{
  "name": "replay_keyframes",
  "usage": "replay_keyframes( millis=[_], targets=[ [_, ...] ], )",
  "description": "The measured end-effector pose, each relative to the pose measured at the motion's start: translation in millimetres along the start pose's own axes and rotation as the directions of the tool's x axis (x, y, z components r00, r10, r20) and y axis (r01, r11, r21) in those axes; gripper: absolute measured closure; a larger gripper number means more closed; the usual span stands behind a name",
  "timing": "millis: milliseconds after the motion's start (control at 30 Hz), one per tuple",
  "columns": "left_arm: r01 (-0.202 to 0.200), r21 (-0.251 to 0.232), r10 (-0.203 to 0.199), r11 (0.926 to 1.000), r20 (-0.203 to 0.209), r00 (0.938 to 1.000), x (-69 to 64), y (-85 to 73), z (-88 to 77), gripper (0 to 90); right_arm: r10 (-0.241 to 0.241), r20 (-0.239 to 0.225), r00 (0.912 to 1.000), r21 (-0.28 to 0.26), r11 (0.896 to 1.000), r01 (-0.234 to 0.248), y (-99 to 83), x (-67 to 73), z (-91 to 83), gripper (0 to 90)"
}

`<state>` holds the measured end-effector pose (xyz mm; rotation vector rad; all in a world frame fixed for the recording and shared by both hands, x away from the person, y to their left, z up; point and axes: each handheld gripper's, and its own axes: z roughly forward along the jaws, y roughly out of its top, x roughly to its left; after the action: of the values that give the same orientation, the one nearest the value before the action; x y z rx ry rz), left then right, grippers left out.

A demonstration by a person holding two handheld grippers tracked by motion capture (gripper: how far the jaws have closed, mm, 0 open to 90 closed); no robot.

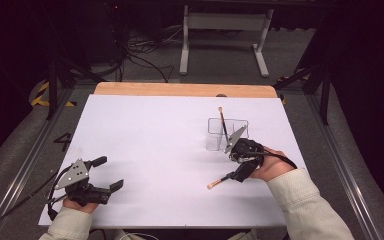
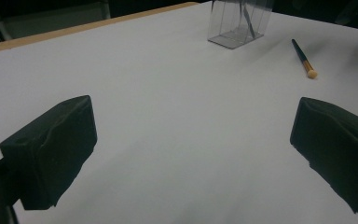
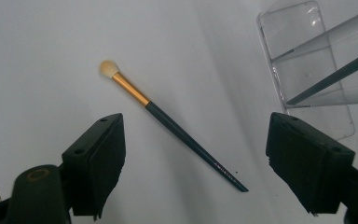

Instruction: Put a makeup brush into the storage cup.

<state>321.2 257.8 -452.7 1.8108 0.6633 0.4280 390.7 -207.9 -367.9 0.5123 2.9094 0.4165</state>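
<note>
Near the front edge of the bench [image 1: 145,125], toward its left corner, the left gripper [image 1: 106,174] rests in the person's left hand [image 1: 77,204], lying low over the white surface with its jaws pointing to the right. Its jaws stand wide apart with nothing between them; the left gripper view shows bare white bench in the gap.

Farther in, on the right half of the bench, the right gripper [image 1: 236,174] is held in the right hand [image 1: 272,169] and tips downward over a makeup brush [image 3: 168,122]. The brush lies flat on the bench: a pale, rounded tip, a gold ferrule, then a long, dark, tapering handle. In the right gripper view it lies slantwise in the gap between the two jaws, its handle end nearest the gripper and its tip pointing away, toward the left jaw's side. The jaws are well open and neither pad touches the brush, so nothing is held.

Just beyond the right gripper stands a clear plastic organizer [image 1: 215,134] with divided compartments. A second brush [image 1: 223,124] leans upright in it, its pale tip above the rim.

The high view shows how both grippers lie on the bench, and the wooden back edge [image 1: 185,89] beyond the white surface. The right gripper view alone shows how the lying brush sits relative to the jaws. The left gripper view sees that brush and the organizer from afar, across the bench.
</note>
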Motion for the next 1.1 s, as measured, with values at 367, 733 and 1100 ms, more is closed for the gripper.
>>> replay_keyframes(
  millis=[367,733,1100],
  targets=[
    [0.001,-0.001,-0.001,1.0000,0.002,1.0000,-0.4,0.4,-0.3,1.1,0.014,-0.022,0.9997,0.031,0.999,-0.013,-4.4,-1.0,12.6,21.6],
    [0.003,-0.005,-0.003,1.0000,0.006,1.0000,-1.3,0.8,-0.6,1.1,0.018,-0.037,0.9992,0.045,0.999,-0.016,-6.7,-2.5,23.7,22.2],
    [0.010,-0.007,-0.010,0.9999,0.007,0.9999,-1.7,0.8,-0.7,1.1,0.019,-0.049,0.9987,0.056,0.998,-0.016,-8.0,-3.3,32.1,22.6]
  ],
)
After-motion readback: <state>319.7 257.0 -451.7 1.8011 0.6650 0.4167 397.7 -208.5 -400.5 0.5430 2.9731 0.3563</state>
